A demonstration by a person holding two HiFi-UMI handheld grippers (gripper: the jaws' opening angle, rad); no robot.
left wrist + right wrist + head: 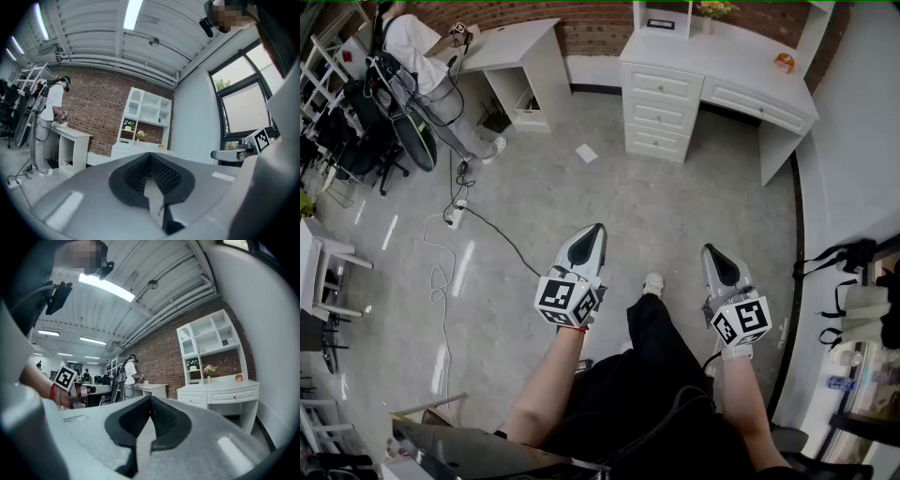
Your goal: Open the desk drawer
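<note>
The white desk [717,58] stands far ahead against the brick wall. It has a stack of three drawers [659,112] on its left and a wide shallow drawer [757,105] on its right, all closed. My left gripper [595,232] and right gripper [713,253] hover over the grey floor, well short of the desk. Both are shut with nothing between the jaws. In the left gripper view the shut left gripper [150,162] points toward the desk [136,149]. In the right gripper view the desk [220,391] shows to the right of the shut right gripper [150,405].
A small orange object [784,63] sits on the desk top. A second white desk [517,49] with a person [417,42] stands at the back left. Cables and a power strip [455,216] lie on the floor, a paper sheet [586,153] too. Bags [853,258] hang at the right.
</note>
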